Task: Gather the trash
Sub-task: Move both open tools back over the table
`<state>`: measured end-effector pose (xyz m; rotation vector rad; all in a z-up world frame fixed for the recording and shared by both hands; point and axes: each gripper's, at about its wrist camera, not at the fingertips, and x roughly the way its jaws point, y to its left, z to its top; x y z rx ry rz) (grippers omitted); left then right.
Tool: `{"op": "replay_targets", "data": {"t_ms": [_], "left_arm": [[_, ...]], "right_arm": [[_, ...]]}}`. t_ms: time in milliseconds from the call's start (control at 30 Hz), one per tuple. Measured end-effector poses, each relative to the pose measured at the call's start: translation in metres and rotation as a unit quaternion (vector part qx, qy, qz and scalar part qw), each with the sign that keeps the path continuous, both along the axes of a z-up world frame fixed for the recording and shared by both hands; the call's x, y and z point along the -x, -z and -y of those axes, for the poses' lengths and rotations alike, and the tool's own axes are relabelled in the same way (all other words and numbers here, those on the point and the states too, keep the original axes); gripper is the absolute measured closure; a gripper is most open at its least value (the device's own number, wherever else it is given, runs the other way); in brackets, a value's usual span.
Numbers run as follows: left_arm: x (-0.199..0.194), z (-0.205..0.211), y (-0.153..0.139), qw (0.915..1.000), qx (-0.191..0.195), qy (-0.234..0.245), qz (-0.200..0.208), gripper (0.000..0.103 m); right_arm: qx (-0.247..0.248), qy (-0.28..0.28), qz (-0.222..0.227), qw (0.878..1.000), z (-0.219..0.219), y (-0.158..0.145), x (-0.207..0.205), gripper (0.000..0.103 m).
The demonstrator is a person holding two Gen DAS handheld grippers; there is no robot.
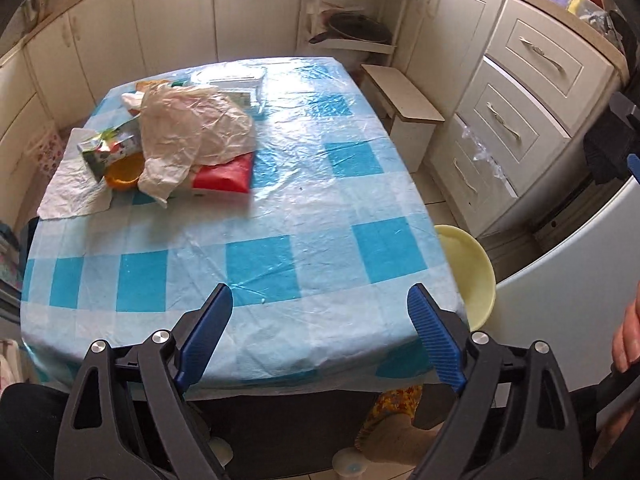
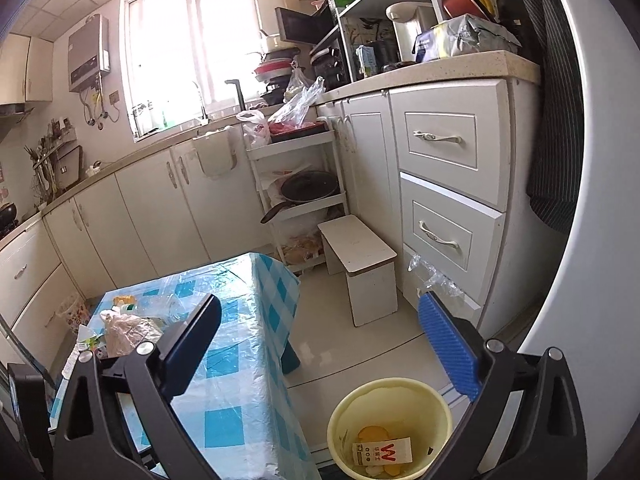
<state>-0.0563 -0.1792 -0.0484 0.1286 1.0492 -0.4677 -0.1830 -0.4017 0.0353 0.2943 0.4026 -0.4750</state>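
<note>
Table point(image 1: 280, 208), blue/white check cloth under clear plastic film: largest item; near half bare, trash grouped at far-left corner. Yellow bin point(image 2: 440, 404) on floor beside table's right edge; it already holds a small carton w/ red "W" point(image 2: 382, 453) plus orange/yellow scraps.

Trash pile, in size order:
- crumpled translucent plastic bag point(image 1: 196, 128), lying over the rest
- white paper sheet point(image 1: 68, 188) at table edge
- red packet point(image 1: 226, 174), partly under bag
- green printed carton point(image 1: 112, 148), tilted
- orange cup point(image 1: 124, 172), touching carton

Step in hand (judged): between picks. One item binned; pile untouched.

Next move (judged): reach L unit fwd and left across table, approach bag or carton from above, close on one item, carry to bin. Bag is limp; pinch a fold, not an edge.

Tongs:
- left gripper point(image 1: 320, 304): spread wide, empty, above near table edge, touching nothing.
- right gripper point(image 2: 320, 316): spread wide, empty, held over bin, well clear of its rim.
</note>
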Motion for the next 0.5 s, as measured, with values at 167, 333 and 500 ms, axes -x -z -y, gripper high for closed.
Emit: {"op": "replay_targets", "data": {"t_ms": [167,333,500], "left_arm": [[-0.003,-0.011,0.005,0.9999,0.003,-0.011,-0.005,0.018],[-0.002,-0.013,0.006,1.0,0.003,-0.009,-0.003,0.018],[-0.006,-0.021,0.009,0.9998,0.005,-0.017,-0.008,0.018]], "right_arm": [[0.008,-0.01,-0.004,1.0,-0.013,0.0,-0.007,0.008],[0.016,-0.019,-0.01,1.0,-0.023,0.001,-0.014,0.008],[0.02,-0.029,-0.014,0.999,-0.029,0.003,-0.021,0.008]]}}
